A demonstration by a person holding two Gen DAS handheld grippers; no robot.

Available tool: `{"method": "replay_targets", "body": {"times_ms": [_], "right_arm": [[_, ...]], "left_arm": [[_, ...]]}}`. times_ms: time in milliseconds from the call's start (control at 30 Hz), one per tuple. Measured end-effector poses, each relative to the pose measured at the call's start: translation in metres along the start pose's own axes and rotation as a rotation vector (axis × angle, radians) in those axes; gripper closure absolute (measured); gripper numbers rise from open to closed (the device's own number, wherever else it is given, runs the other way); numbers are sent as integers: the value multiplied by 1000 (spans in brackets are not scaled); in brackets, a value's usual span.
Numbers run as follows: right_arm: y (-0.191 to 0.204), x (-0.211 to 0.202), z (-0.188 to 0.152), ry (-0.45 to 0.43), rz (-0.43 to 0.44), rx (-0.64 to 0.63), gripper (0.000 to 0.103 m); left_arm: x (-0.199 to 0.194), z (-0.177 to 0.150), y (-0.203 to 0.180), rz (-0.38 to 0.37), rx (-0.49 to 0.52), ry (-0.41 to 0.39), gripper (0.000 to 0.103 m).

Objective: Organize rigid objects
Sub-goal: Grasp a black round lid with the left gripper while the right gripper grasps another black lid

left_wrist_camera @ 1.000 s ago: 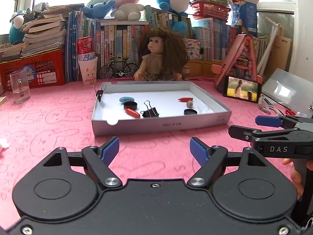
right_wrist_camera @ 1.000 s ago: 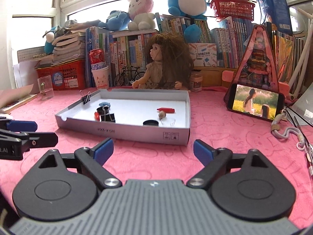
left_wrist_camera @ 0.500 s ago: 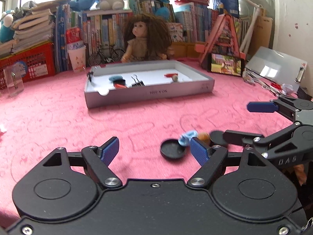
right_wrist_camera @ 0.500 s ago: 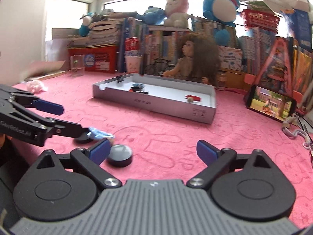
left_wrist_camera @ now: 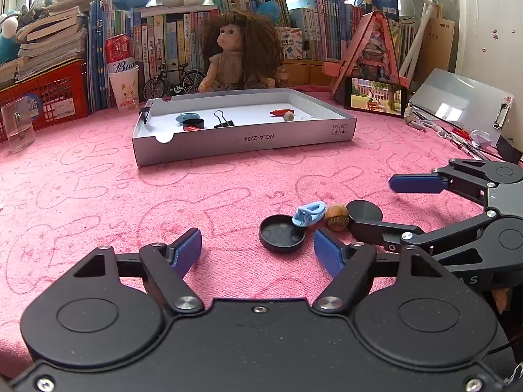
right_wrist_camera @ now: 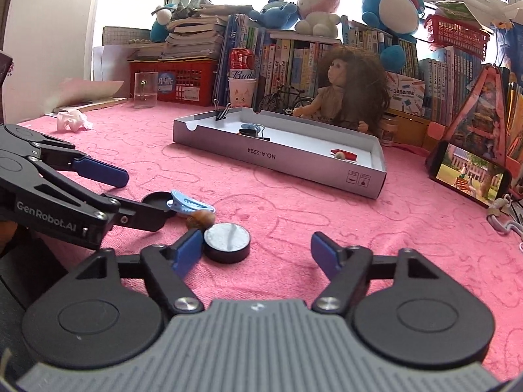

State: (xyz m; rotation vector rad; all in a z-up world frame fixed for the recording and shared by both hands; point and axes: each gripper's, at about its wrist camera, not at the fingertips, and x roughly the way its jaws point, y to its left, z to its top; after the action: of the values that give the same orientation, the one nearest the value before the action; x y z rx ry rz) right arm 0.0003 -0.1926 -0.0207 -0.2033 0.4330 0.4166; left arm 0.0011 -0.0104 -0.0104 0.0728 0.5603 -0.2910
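Observation:
On the pink cloth lie a black round lid (left_wrist_camera: 282,233), a light blue clip (left_wrist_camera: 309,213), a brown nut (left_wrist_camera: 336,217) and a black disc (left_wrist_camera: 364,210) with a silver top (right_wrist_camera: 227,242). The lid (right_wrist_camera: 156,200), clip (right_wrist_camera: 189,204) and nut (right_wrist_camera: 200,219) also show in the right wrist view. My left gripper (left_wrist_camera: 258,253) is open and empty, just short of the lid. My right gripper (right_wrist_camera: 255,253) is open and empty, its left pad beside the disc. A white shallow box (left_wrist_camera: 242,138) further back holds a binder clip (left_wrist_camera: 224,121) and small items.
A doll (left_wrist_camera: 240,55), books, a red crate (left_wrist_camera: 45,98) and plush toys line the back. A glass (left_wrist_camera: 18,127) stands at the left. A phone (left_wrist_camera: 376,96) and clipboard (left_wrist_camera: 457,101) are at the right. A crumpled tissue (right_wrist_camera: 72,121) lies far left.
Both grippers pulled back from the white box and dropped low toward the near cloth. The lid, clip, nut and disc came into view in front of them. Both stayed open.

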Motion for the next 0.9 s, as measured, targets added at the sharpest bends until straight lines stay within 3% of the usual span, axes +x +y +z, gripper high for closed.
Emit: {"method": "replay_targets", "body": {"times_ms": [200, 367, 433, 533, 900], "right_arm": [[4, 2, 0, -4, 28, 37, 51], [6, 4, 1, -8, 34, 44, 55], [6, 4, 1, -7, 38, 46, 56], [6, 4, 1, -7, 42, 51, 65], [-4, 9, 14, 11, -19, 98, 66]], "left_arm": [[4, 2, -1, -1, -16, -13, 37], [4, 1, -4, 1, 9, -19, 47], [4, 0, -5, -4, 13, -24, 57], [2, 1, -4, -27, -11, -36, 74], [7, 15, 5, 25, -70, -64, 74]]}}
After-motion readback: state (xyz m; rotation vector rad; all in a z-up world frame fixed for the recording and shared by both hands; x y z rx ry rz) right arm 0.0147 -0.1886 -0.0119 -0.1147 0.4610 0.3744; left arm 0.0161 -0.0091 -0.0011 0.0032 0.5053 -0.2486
